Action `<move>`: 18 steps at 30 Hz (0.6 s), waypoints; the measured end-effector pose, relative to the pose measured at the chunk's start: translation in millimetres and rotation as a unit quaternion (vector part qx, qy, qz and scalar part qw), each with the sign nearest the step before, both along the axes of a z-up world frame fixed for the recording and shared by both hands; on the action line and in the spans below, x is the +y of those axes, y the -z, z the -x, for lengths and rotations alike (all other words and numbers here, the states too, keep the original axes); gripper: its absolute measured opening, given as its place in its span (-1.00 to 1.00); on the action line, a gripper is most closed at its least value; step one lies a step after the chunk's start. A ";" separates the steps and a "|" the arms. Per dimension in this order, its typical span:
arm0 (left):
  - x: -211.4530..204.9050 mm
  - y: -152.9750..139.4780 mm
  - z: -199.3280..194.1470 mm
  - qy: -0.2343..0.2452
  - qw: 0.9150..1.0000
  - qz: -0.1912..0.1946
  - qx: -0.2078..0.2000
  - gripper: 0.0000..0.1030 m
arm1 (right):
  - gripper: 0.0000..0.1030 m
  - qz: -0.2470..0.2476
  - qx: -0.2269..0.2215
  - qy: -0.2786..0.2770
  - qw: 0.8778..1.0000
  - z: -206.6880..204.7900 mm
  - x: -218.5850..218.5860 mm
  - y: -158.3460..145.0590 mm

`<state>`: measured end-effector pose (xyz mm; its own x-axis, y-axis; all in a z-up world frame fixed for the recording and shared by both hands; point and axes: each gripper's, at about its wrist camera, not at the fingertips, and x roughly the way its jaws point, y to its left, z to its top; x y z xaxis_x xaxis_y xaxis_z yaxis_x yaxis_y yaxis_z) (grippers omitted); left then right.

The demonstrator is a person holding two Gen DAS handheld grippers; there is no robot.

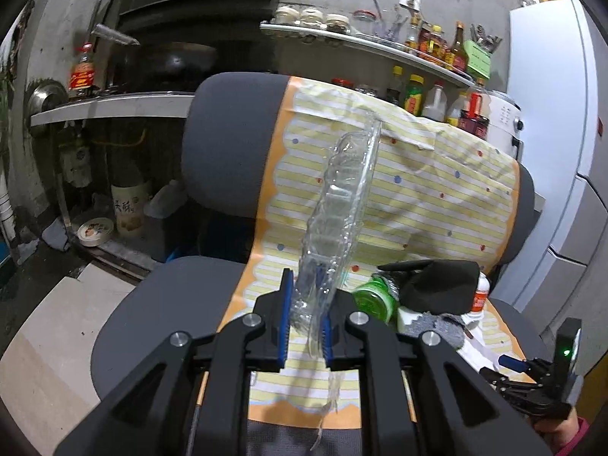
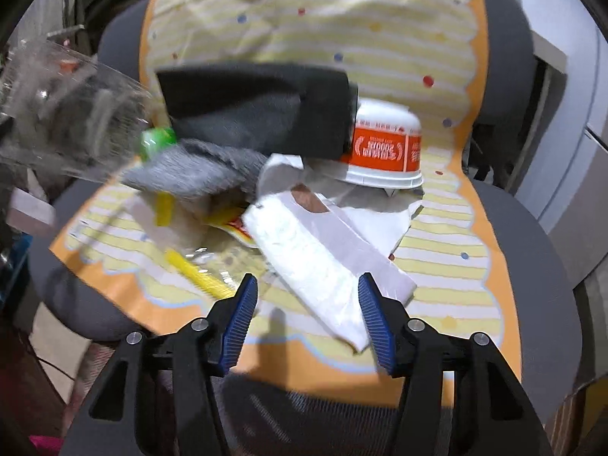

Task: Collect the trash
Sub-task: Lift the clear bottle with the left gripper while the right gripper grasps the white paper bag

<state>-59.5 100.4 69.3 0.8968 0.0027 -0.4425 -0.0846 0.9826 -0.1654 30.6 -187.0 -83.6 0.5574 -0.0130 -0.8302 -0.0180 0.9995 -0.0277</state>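
Two grippers: left w/ clear tray, right agape

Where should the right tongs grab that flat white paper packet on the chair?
Probably the near end of the flat white paper packet, coming straight from the front. That end already lies between the open right tongs, and it is thin enough to pinch across.

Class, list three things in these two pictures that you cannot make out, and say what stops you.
1. Cup print, right wrist view: blurred.
2. Green lid, left wrist view: container hidden under dark cloth.
3. Plastic tray lower end, left wrist view: hidden behind left tool.
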 end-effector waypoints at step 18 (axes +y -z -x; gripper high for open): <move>-54.3 -59.5 49.5 0.114 0.988 0.025 -0.100 -0.79 | -0.92 -0.070 -0.135 0.079 0.985 74.1 -58.7 -120.5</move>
